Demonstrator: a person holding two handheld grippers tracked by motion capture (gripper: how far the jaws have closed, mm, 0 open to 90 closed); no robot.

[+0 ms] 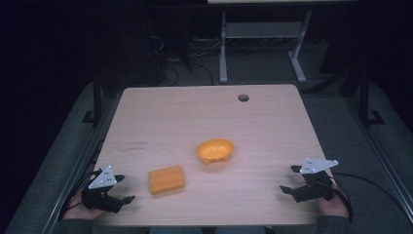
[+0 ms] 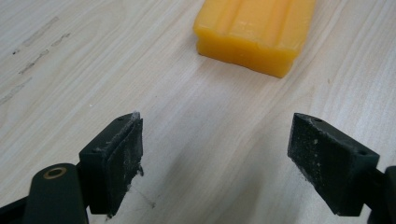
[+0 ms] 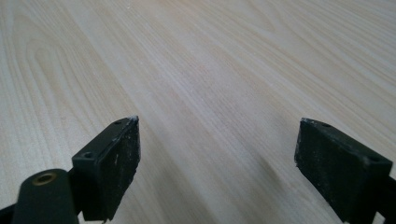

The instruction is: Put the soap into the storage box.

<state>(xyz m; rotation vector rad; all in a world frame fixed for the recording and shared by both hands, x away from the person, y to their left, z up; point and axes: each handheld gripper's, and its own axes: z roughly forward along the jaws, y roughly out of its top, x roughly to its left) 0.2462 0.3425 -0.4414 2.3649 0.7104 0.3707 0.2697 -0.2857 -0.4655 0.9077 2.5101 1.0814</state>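
An orange rectangular block (image 1: 166,179) lies flat on the pale wooden table (image 1: 185,122), near the front left. An orange bowl-like dish (image 1: 215,150) with small holes in its bottom sits just right of centre. My left gripper (image 1: 124,189) rests at the front left corner, open, with bare wood between its jaws. In the left gripper view the orange block (image 2: 257,32) lies ahead of the left gripper (image 2: 217,149), apart from it. My right gripper (image 1: 290,179) sits at the front right, open, pointing left over bare wood (image 3: 210,93).
A round cable hole (image 1: 243,97) is cut in the table near its far edge. Beyond the table stand the white legs of another desk (image 1: 223,48) on a dark floor. Cables trail from both grippers off the table's sides.
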